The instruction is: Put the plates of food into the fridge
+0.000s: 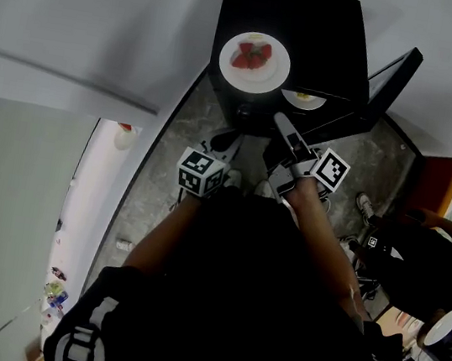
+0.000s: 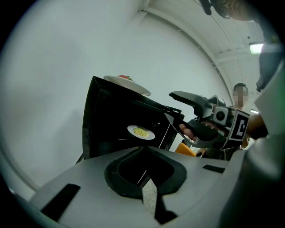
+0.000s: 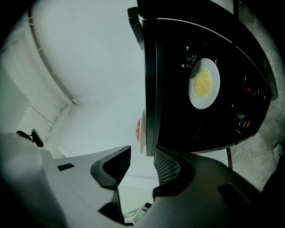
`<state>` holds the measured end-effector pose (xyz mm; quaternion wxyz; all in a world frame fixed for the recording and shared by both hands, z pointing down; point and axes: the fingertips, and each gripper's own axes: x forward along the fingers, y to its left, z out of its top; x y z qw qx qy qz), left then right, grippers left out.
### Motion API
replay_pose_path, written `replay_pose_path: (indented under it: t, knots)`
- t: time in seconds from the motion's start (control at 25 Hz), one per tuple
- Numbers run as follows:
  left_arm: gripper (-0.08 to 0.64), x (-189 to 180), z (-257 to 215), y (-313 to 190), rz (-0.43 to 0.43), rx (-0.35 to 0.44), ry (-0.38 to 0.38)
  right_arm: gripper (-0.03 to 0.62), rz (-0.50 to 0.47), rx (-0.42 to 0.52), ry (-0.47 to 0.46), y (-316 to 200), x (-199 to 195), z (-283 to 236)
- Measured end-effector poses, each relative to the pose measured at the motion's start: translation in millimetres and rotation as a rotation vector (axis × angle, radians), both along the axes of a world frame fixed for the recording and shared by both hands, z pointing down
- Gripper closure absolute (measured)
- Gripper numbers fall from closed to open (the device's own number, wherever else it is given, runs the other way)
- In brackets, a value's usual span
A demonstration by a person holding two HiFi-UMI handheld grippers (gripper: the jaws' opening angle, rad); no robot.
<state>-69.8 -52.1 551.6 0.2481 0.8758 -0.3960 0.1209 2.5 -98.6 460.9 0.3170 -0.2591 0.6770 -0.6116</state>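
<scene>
A small black fridge (image 1: 293, 25) stands on the floor with its door (image 1: 393, 79) swung open to the right. On its top sits a white plate of red food (image 1: 254, 61) (image 2: 127, 83) (image 3: 141, 130). Inside, on a shelf, lies a white plate of yellow food (image 1: 304, 100) (image 2: 140, 132) (image 3: 204, 83). My right gripper (image 1: 283, 129) (image 3: 139, 165) is raised in front of the fridge's opening, open and empty; past its jaws shows the red plate's rim. My left gripper (image 1: 222, 142) (image 2: 143, 151) is held lower and to the left, shut on nothing.
A white wall runs behind and left of the fridge. At the right a person (image 1: 444, 252) sits by an orange chair (image 1: 434, 184). The floor (image 1: 167, 175) is grey stone. The open door stands just right of my right gripper.
</scene>
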Motion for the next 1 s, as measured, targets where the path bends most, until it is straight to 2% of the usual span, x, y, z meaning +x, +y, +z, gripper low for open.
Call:
replay_pose_path:
  t: [0.32, 0.52, 1.0]
  knots:
    - [0.540, -2.5, -4.0, 6.3, -0.012, -0.003, -0.013, 0.437, -0.018, -0.001, 0.003, -8.5, -9.9, -8.2]
    - [0.540, -8.1, -0.3, 5.4, -0.018, -0.010, -0.017, 0.437, -0.016, -0.024, -0.044, -26.9, -19.2, -10.0]
    - [0.540, -26.5, 6.2, 2.9, -0.048, -0.018, -0.022, 0.437, -0.021, -0.041, -0.017, -55.1, -36.5, -4.0]
